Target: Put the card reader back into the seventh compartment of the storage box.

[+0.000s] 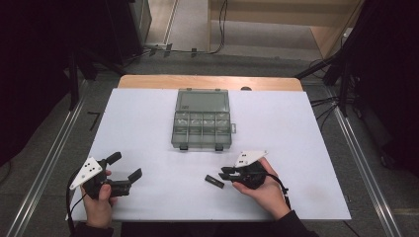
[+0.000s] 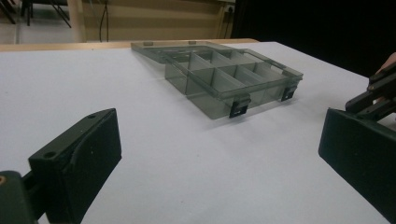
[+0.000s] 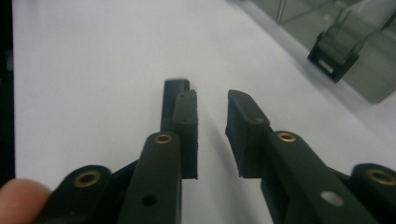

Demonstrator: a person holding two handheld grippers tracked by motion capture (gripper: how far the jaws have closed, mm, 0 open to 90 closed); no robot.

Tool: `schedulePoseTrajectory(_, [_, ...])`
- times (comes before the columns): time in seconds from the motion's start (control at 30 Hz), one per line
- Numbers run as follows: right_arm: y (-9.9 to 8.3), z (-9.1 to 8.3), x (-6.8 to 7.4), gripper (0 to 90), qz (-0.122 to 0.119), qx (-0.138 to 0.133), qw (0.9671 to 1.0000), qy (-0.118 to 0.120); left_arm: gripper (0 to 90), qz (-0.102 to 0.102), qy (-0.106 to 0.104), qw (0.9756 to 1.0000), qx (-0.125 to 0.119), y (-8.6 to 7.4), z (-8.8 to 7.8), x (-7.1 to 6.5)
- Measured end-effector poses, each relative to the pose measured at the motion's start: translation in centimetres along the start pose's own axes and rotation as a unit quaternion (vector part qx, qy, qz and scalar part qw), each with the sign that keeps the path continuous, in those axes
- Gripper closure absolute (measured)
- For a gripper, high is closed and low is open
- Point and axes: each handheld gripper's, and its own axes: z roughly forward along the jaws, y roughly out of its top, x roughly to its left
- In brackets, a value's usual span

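Right gripper view: right gripper (image 3: pixel 212 135) slightly parted, empty, beside black bar (image 3: pixel 172 95)

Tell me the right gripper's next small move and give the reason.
Probably ease the right gripper forward so its jaws straddle the small black bar, then close. The jaws stand a little apart with nothing between them; the bar lies flat on the white table just past and beside one fingertip. The open compartment box waits farther back.
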Motion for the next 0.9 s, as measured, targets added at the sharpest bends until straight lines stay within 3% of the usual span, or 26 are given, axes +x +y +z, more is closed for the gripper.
schedulePoseTrajectory(0.2, [1.2,0.7,1.6,56.4,0.003,0.006,1.0000,-0.003,0.0,0.002,0.000,1.0000,0.000,0.0,0.0,0.0])
schedulePoseTrajectory(0.4, [1.3,1.7,2.6,57.9,-0.007,0.021,0.9996,-0.017,0.0,0.003,0.000,1.0000,0.001,0.0,0.0,0.0])
schedulePoseTrajectory(0.9, [0.6,3.2,2.9,68.5,-0.016,0.044,0.9985,-0.028,0.0,0.004,0.001,1.0000,-0.001,0.0,0.0,-0.1])
